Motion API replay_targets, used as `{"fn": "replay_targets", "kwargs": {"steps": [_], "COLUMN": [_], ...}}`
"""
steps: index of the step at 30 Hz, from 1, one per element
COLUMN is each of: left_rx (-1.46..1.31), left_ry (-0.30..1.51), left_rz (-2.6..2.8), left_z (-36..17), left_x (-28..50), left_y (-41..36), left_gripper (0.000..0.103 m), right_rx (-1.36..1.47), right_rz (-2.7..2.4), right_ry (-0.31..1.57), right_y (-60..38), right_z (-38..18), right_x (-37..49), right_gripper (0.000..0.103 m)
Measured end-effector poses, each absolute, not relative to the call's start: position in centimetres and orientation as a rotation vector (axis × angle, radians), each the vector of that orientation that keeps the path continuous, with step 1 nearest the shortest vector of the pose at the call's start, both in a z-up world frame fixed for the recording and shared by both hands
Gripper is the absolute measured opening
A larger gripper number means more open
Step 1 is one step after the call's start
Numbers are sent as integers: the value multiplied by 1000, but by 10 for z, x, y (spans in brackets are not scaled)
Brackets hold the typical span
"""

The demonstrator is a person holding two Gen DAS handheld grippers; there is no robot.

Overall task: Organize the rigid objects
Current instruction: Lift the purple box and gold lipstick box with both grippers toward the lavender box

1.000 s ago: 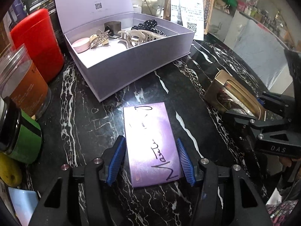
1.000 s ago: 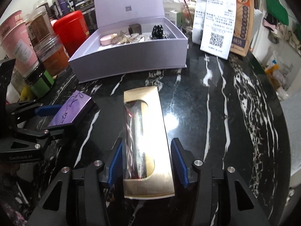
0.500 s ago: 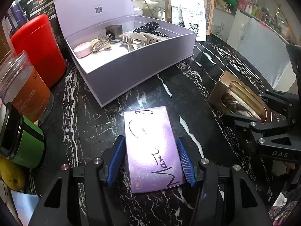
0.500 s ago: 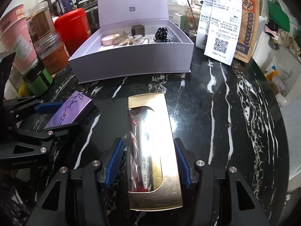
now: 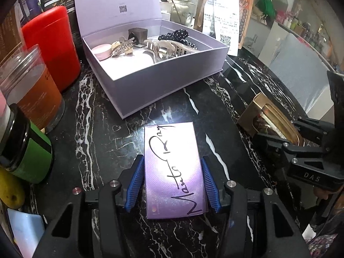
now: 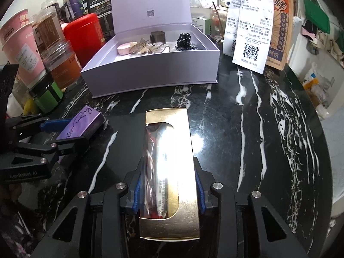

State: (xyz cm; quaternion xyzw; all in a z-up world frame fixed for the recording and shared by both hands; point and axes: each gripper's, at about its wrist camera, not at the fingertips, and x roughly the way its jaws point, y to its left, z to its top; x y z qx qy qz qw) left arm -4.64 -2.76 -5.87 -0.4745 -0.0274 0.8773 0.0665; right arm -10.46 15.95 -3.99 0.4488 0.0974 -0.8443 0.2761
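My left gripper (image 5: 172, 185) is shut on a flat purple box (image 5: 173, 169) with black handwriting, held just above the black marble table. My right gripper (image 6: 168, 189) is shut on a long gold box (image 6: 169, 172) with a clear window. Each gripper shows in the other's view: the left gripper (image 6: 71, 133) with the purple box (image 6: 79, 124) at the left, the right gripper (image 5: 286, 137) with the gold box (image 5: 268, 118) at the right. An open lilac box (image 5: 163, 79), also in the right wrist view (image 6: 150, 73), stands beyond both, holding hair clips (image 5: 165, 47), a pink disc and a dark cube.
A red canister (image 5: 51, 47), an orange jar (image 5: 30, 88) and a green jar (image 5: 28, 150) crowd the left edge. A paper bag with receipts (image 6: 258, 28) stands at the back right. Pink cups (image 6: 19, 43) stand far left. The round table's edge (image 6: 318, 150) curves on the right.
Both grippers have moved forward toward the open lilac box, each still holding its box.
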Motion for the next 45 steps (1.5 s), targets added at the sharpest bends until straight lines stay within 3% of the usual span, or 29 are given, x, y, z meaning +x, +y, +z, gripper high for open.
{"fn": "replay_targets", "kwargs": {"steps": [45], "left_rx": [-1060], "left_ry": [-31], "left_rz": [2771], "left_z": [42], "left_x": [-37], "left_y": [-12], "left_gripper": [52], "right_rx": [918], "right_rz": [-2309], "right_ry": [307], "right_y": [169], "right_z": [56], "right_x": [-71], "right_gripper": [38]}}
